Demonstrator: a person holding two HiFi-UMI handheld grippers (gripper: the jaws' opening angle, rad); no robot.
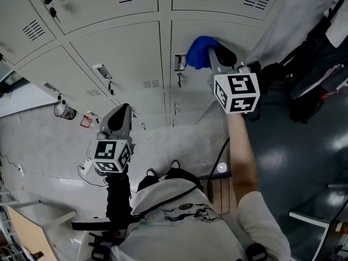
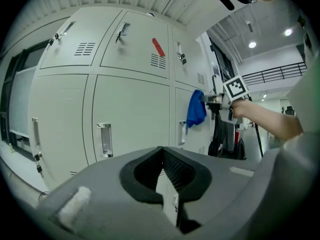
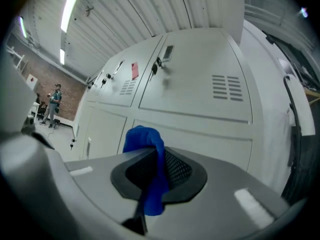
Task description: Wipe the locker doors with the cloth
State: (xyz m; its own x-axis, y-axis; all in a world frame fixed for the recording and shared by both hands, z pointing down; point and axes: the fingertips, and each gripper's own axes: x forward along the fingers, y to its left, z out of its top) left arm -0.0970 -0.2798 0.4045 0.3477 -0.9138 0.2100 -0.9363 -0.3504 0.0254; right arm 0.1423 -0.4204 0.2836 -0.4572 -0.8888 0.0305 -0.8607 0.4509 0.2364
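Observation:
A blue cloth (image 1: 200, 52) is clamped in my right gripper (image 1: 215, 57), which is shut on it and held up at the grey locker doors (image 1: 125, 58). In the right gripper view the cloth (image 3: 148, 154) bunches out between the jaws of that gripper (image 3: 155, 156), close to a locker door (image 3: 200, 94). The left gripper view shows the cloth (image 2: 196, 109) hanging beside a door handle, with the right gripper (image 2: 220, 101) behind it. My left gripper (image 1: 120, 113) is lower and further left, away from the doors. It is shut (image 2: 162, 151) and holds nothing.
Black bags (image 1: 315, 75) lie on the dark floor at right. A metal cup-like object (image 1: 65, 110) and keys hang from lower locker handles. A red tag (image 2: 158, 47) sits on an upper door. A person (image 3: 54, 101) stands far off at left. A wooden pallet (image 1: 220, 192) is by my feet.

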